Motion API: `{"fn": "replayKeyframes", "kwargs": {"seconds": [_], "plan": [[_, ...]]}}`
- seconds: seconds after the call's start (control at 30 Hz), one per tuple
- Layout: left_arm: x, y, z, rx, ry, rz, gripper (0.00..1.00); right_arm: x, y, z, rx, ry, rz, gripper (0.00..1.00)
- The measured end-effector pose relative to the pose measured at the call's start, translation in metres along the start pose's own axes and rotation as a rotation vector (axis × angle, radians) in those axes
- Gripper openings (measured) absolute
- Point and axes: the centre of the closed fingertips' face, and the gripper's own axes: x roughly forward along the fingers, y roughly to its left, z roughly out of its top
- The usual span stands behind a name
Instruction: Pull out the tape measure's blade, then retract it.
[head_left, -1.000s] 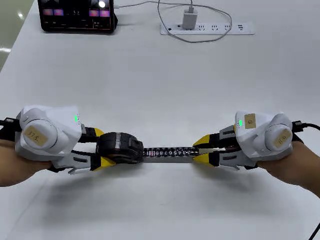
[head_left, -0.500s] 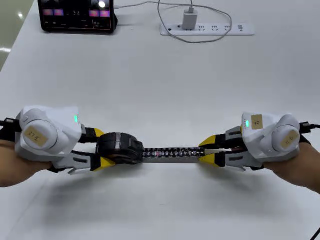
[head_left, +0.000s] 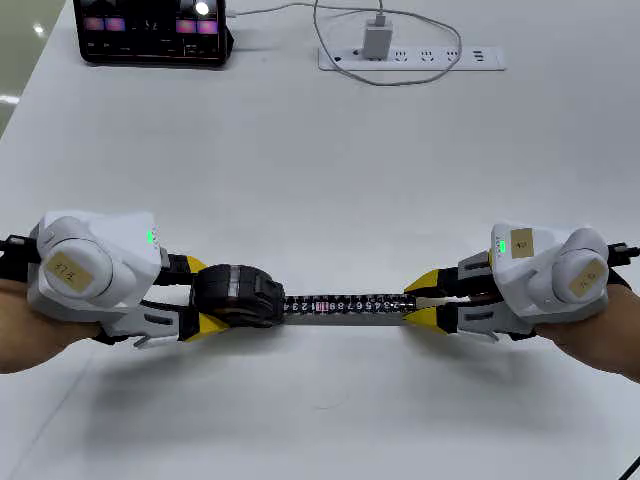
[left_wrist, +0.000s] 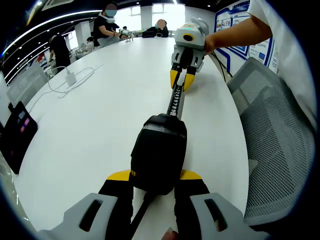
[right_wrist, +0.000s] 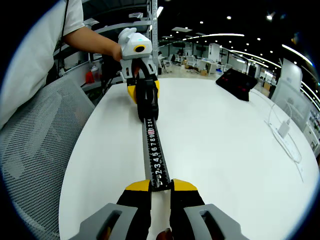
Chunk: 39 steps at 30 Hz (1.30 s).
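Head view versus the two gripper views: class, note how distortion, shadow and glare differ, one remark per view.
Head view: undistorted, even light, soft shadows on the white table. Left gripper view: fisheye bows the table edge; the black tape measure case looms large; windows glare at the far end. Right gripper view: same bowing; ceiling lights flare, yet the dark numbered blade reads clearly.

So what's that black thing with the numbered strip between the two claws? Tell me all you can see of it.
It's a tape measure with a chunky black case that looks rubbery, held low at the white table. The left gripper clamps the case between its yellow-tipped jaws. A narrow dark blade with pale numbers is drawn out straight, and the right gripper pinches its far end.
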Motion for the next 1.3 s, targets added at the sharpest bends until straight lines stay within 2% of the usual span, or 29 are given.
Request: {"fn": "replayKeyframes", "kwargs": {"seconds": [1.3], "plan": [[0.000,0.000,0.001,0.005,0.004,-0.003,0.26,-0.019,0.000,-0.015,0.006,0.048,-0.007,0.09]]}}
